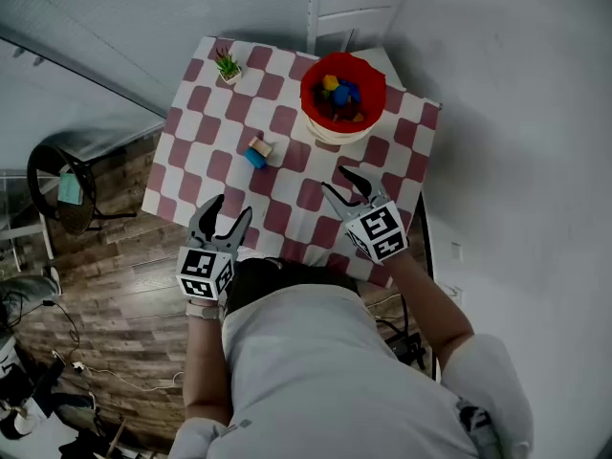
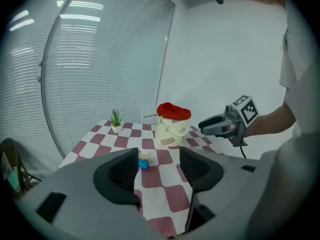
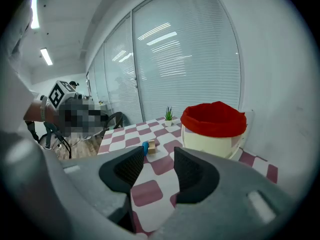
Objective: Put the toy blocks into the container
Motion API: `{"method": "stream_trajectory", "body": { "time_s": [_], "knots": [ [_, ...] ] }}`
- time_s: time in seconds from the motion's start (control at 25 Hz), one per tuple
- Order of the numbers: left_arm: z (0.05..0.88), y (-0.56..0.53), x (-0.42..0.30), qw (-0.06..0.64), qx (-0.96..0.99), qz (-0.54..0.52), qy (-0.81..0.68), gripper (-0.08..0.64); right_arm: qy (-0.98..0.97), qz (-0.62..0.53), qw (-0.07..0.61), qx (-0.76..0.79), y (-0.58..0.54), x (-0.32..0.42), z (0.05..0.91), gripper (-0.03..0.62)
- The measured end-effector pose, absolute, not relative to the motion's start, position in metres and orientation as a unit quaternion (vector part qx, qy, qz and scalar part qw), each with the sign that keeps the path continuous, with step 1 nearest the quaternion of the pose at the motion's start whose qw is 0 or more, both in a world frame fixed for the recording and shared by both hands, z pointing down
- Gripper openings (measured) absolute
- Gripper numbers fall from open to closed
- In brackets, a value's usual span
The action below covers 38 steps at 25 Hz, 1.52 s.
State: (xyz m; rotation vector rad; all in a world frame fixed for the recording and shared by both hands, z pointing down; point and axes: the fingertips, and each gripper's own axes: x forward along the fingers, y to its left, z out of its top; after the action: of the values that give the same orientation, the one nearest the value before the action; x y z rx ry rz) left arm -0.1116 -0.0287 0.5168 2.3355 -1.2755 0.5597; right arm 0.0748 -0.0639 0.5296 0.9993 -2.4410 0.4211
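At the far left, a black chair (image 1: 55,182) stands on the wood floor (image 1: 105,295), off to the side of the table (image 1: 287,220). The table has a red and white checked cloth on it. Your left gripper (image 1: 229,208) hangs over the near left edge of the table. Its two jaws are wide apart and there is nothing between them. In the left gripper view, you look through the gap and see the table top and two little blocks farther off. A small green plant (image 1: 228,65) in a white pot sits at the far left corner of the table. Near the middle of the table, a blue block (image 1: 254,158) and a wood block (image 1: 261,145) lie side by side and touch each other. They are out on the cloth, to the left of the container (image 1: 310,98), not in it. The container is a cream bucket with a red top, and it stands at the far right part of the table. More bright blocks (image 1: 338,92) lie inside it. Your right gripper (image 1: 337,181) hangs over the near right part of the table, on your side of the container. Its jaws are apart too, with only the cloth showing in the gap. A white chair (image 1: 354,12) stands behind the table, past the container.
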Motion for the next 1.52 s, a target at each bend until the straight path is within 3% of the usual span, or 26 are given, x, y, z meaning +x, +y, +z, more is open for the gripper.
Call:
{"method": "stream_trajectory", "body": {
  "time_s": [0.92, 1.52],
  "knots": [
    [0.617, -0.122, -0.109, 0.237, 0.867, 0.303, -0.317, 0.273, -0.760, 0.259, 0.231, 0.549, -0.027, 0.076, 0.549, 0.173],
    [0.689, -0.147, -0.097, 0.190, 0.861, 0.399, -0.251, 0.316, -0.662, 0.298, 0.228, 0.649, 0.007, 0.065, 0.555, 0.173]
  ]
}}
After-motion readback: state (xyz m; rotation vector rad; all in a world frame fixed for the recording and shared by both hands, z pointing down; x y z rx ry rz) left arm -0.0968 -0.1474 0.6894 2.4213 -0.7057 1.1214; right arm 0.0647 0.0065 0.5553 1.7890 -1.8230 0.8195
